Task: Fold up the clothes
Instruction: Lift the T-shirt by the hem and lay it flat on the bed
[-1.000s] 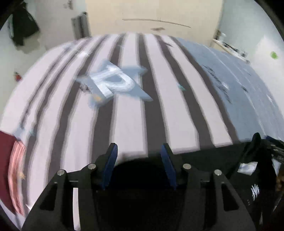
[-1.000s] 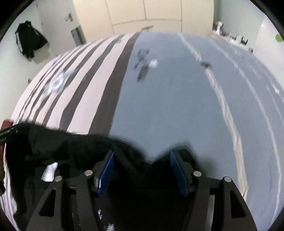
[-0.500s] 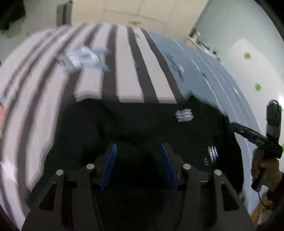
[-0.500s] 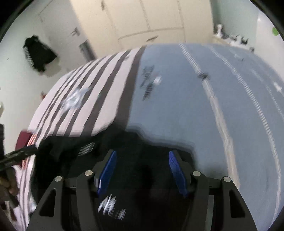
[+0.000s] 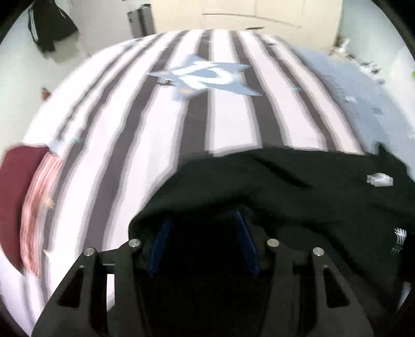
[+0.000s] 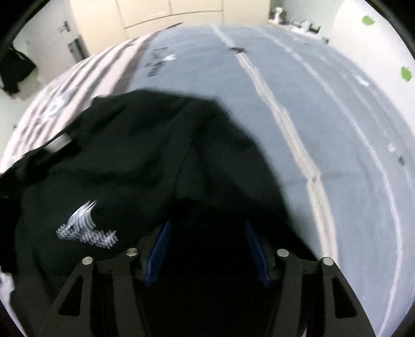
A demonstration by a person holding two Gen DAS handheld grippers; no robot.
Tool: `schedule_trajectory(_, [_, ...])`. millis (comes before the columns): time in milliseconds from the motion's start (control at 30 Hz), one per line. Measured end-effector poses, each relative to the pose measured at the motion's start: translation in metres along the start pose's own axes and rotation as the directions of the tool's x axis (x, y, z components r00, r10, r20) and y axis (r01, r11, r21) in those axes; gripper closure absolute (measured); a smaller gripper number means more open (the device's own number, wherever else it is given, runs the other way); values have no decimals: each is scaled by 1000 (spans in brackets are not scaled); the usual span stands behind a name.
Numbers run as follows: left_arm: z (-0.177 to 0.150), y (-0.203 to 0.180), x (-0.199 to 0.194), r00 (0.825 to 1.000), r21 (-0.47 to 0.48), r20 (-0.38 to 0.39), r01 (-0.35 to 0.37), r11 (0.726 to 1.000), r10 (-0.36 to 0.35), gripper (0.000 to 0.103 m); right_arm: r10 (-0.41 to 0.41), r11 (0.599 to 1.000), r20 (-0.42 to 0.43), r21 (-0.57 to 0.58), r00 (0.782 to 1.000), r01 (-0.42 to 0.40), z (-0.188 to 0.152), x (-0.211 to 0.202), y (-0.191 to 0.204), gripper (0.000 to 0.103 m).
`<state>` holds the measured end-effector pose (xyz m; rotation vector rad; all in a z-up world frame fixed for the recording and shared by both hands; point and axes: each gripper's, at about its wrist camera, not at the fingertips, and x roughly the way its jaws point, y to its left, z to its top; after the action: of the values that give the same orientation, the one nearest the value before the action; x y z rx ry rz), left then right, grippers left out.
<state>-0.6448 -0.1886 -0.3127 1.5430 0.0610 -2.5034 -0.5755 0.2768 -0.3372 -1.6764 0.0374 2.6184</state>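
A black garment [image 5: 298, 191] with white printed marks lies bunched on the bed in front of both grippers; it also fills the left half of the right wrist view [image 6: 135, 160]. My left gripper [image 5: 202, 228] has its blue-padded fingers spread apart, and black cloth drapes over their tips. My right gripper [image 6: 207, 233] also has its fingers spread, with the cloth draped over and between them. Whether either one pinches the cloth is hidden. Both views are motion-blurred.
The bed cover is white with dark stripes [image 5: 228, 121] and a pale blue emblem [image 5: 205, 76], and plain blue-grey on the right side [image 6: 324, 109]. A folded maroon and pink item [image 5: 23, 197] lies at the left edge. A dark garment [image 5: 49, 23] hangs on the far wall.
Both grippers swung quickly with the black garment. The cloth was spread wide in front of the left gripper half a second ago and is now bunched over both grippers' fingertips.
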Motion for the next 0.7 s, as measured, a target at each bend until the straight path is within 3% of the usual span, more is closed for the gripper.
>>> schedule_trajectory(33, [12,8,10,999,7,-18,-28,1000,28,64,-13,1000,-3,-1,1000,13,6,4,-4,52])
schedule_trajectory(67, [23,14,15,998,24,-16,-65,998,65,64,-40,999,14,-10,999,40,16,8,-9,52])
schedule_trajectory(167, [48,30,15,980,45,70,-190,981,187,64,-103,994,61,-37,993,106,42,16,-23,51])
schedule_trajectory(200, [55,36,11,977,16,87,-195,981,193,64,-107,993,59,-39,993,109,50,20,-30,51])
schedule_trajectory(267, [63,48,1,981,-46,111,-155,987,159,64,-113,993,58,-27,992,115,67,24,-43,51])
schedule_trajectory(333, [67,54,-11,983,-81,140,-104,991,115,64,-63,998,27,6,998,63,79,21,-48,51])
schedule_trajectory(500, [29,-7,-46,982,63,171,69,996,-79,64,-15,1000,-7,1,1000,15,51,-6,-38,51])
schedule_trajectory(633, [-19,-61,-57,970,168,122,189,967,-211,64,37,999,26,-38,999,-36,20,-36,-17,51])
schedule_trajectory(700, [-31,-84,-48,968,215,84,214,953,-236,64,91,994,52,-71,994,-88,11,-49,2,50])
